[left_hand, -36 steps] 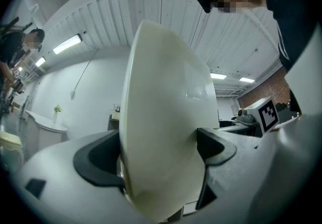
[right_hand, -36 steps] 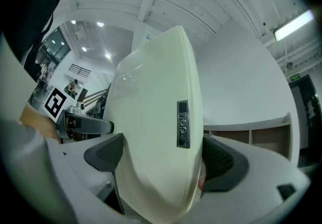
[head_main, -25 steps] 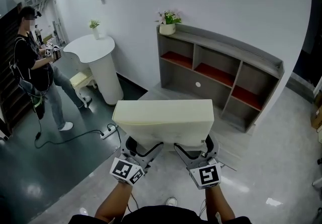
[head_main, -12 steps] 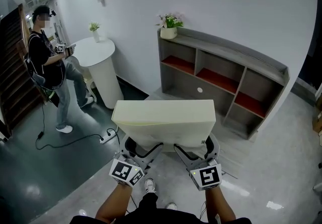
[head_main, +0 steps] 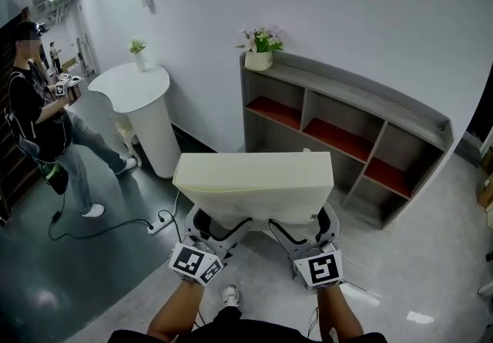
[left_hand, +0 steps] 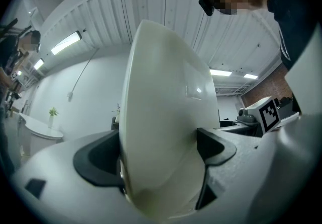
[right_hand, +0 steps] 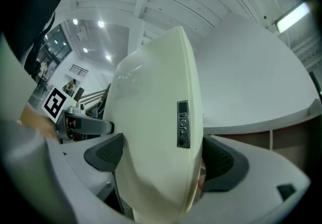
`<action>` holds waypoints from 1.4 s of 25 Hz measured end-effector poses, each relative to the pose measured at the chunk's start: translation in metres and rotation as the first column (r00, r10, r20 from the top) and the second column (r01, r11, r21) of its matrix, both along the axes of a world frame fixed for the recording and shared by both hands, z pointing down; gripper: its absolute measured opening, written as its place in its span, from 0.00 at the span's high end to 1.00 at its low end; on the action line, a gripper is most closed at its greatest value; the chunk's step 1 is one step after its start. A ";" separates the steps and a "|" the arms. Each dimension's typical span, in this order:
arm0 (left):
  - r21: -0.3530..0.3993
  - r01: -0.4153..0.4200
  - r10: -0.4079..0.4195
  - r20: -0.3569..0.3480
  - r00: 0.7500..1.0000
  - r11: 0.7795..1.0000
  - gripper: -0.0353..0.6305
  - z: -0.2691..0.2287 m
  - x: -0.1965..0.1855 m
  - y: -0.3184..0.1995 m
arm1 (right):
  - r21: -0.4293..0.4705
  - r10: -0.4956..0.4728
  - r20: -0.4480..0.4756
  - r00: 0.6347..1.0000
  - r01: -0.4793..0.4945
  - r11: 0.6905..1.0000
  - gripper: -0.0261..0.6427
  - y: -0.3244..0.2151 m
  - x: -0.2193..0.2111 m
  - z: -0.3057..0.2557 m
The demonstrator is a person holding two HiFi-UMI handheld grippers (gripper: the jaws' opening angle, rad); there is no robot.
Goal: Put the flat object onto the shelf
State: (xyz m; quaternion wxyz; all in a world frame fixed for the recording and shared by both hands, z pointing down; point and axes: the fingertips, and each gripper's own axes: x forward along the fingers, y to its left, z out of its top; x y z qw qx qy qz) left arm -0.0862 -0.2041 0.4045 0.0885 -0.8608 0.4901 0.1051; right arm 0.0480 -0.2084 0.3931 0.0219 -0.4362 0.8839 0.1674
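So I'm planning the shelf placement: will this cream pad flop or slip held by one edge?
Probably soft, not floppy: the cream pad dents where the left gripper and right gripper pinch it, yet juts out level. Likely light for its size, since an edge grip alone carries it.

Cream flat object point(right_hand: 151, 97) in right gripper point(right_hand: 163, 160)

The flat object point(head_main: 254, 179) is a thick cream pad, rectangular, carrying a small dark label point(right_hand: 183, 123). It is hanging in the air, nearly level, with its near edge sitting pinched between the jaws of the left gripper point(head_main: 219, 227) and the right gripper point(head_main: 296, 229). The shelf point(head_main: 347, 114), grey with red compartment floors, is standing against the white wall, apart from the pad.
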 end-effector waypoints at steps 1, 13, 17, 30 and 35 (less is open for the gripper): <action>0.001 -0.006 0.006 0.000 1.000 1.000 0.24 -0.002 -0.002 -0.008 | 0.009 0.007 0.003 1.000 -0.007 1.000 0.25 -0.007 -0.002 -0.003; -0.006 -0.111 0.111 -0.001 0.994 0.994 0.24 -0.012 -0.027 -0.098 | 0.022 0.108 0.005 0.994 -0.108 0.994 0.25 -0.084 -0.028 -0.015; -0.001 -0.157 0.157 0.019 0.987 0.988 0.24 -0.013 -0.039 -0.124 | 0.025 0.140 0.006 0.990 -0.140 0.990 0.25 -0.105 -0.040 -0.013; 0.025 -0.285 0.284 0.030 0.958 0.958 0.24 -0.024 -0.041 -0.186 | 0.039 0.277 0.031 0.961 -0.278 0.960 0.25 -0.149 -0.046 -0.024; 0.050 -0.319 0.317 0.039 0.948 0.946 0.24 -0.040 -0.019 -0.212 | 0.062 0.307 0.038 0.951 -0.308 0.949 0.25 -0.170 -0.025 -0.038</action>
